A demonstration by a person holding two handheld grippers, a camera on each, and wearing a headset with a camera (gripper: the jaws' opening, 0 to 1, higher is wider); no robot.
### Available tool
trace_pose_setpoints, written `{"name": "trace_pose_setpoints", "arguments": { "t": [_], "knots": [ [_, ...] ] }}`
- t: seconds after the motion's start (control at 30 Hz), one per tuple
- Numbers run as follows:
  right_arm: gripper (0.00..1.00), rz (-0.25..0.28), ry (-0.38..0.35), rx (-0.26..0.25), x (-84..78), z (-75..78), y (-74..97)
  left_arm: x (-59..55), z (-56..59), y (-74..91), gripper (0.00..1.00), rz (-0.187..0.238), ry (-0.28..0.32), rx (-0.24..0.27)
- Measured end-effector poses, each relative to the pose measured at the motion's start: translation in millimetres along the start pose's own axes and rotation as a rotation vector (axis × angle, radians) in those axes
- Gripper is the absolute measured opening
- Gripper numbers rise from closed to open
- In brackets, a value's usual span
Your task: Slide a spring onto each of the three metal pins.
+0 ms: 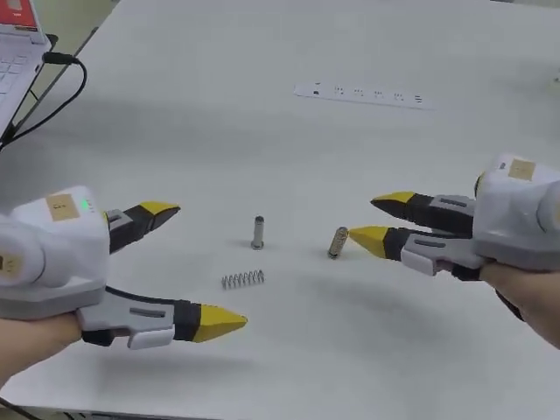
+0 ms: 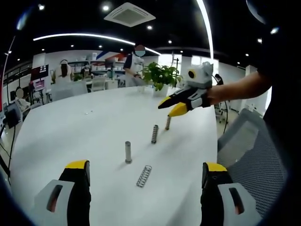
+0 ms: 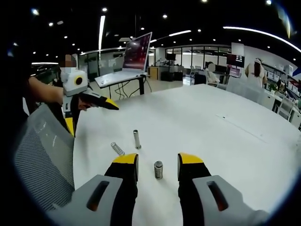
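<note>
A bare metal pin (image 1: pixel 257 232) stands upright mid-table, with a loose spring (image 1: pixel 242 279) lying just in front of it. To the right stands a pin with a spring on it (image 1: pixel 338 242). My left gripper (image 1: pixel 192 265) is open wide, left of the loose spring (image 2: pixel 144 175) and the bare pin (image 2: pixel 128 152). My right gripper (image 1: pixel 374 219) is open, its tips just right of the sprung pin (image 3: pixel 158 169), not touching it. In the left gripper view, two sprung pins show, one nearer (image 2: pixel 154 134) and one (image 2: pixel 168 123) under the right gripper (image 2: pixel 174 106).
A white power strip (image 1: pixel 363 94) lies at the far side of the white table (image 1: pixel 175 131). A laptop (image 1: pixel 17 44) and its black cable (image 1: pixel 66 83) sit at the far left corner. A mesh chair (image 3: pixel 42 155) stands at the table's near edge.
</note>
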State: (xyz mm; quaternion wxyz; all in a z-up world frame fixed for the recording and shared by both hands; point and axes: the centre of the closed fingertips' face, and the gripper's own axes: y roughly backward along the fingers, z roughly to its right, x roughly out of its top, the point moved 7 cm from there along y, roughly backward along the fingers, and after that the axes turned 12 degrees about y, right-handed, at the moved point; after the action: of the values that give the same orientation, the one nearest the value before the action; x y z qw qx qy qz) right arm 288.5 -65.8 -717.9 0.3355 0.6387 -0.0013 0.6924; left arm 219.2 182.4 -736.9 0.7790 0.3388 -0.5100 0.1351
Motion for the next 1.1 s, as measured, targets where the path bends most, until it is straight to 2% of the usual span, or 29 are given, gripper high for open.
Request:
{"name": "trace_pose_setpoints", "arguments": {
  "t": [0.13, 0.27, 0.57, 0.67, 0.87, 1.03, 1.1],
  "knots": [
    [0.32, 0.029, 0.01, 0.017, 5.5, -10.8, 5.2, -1.7, 0.9, 0.2, 0.97, -0.005, -0.002, -0.002],
    [0.31, 0.034, 0.037, 0.028, 11.7, -19.8, 7.3, -3.1, 0.7, 0.1, 0.96, -0.004, 0.002, -0.004],
    [0.3, 0.049, 0.068, 0.049, 17.5, -26.8, 8.7, -4.6, 3.3, -1.5, 0.96, -0.002, 0.006, -0.01],
    [0.3, 0.051, 0.07, 0.078, 17.9, -32.7, 6.9, -5.2, 3.5, -1.4, 0.96, 0.001, 0.01, -0.011],
    [0.28, 0.031, 0.119, 0.148, 21.2, -48.6, -5.5, -7.4, 4.0, -0.1, 0.95, 0.001, 0.016, -0.012],
    [0.27, -0.008, 0.196, 0.214, 23.0, -58.6, -24.2, -8.9, 2.3, 1.6, 0.95, -0.003, 0.014, -0.011],
    [0.26, -0.007, 0.203, 0.239, 25.2, -62.4, -33.3, -8.7, 1.4, 2.4, 0.95, -0.001, 0.017, -0.01]
  ]
}}
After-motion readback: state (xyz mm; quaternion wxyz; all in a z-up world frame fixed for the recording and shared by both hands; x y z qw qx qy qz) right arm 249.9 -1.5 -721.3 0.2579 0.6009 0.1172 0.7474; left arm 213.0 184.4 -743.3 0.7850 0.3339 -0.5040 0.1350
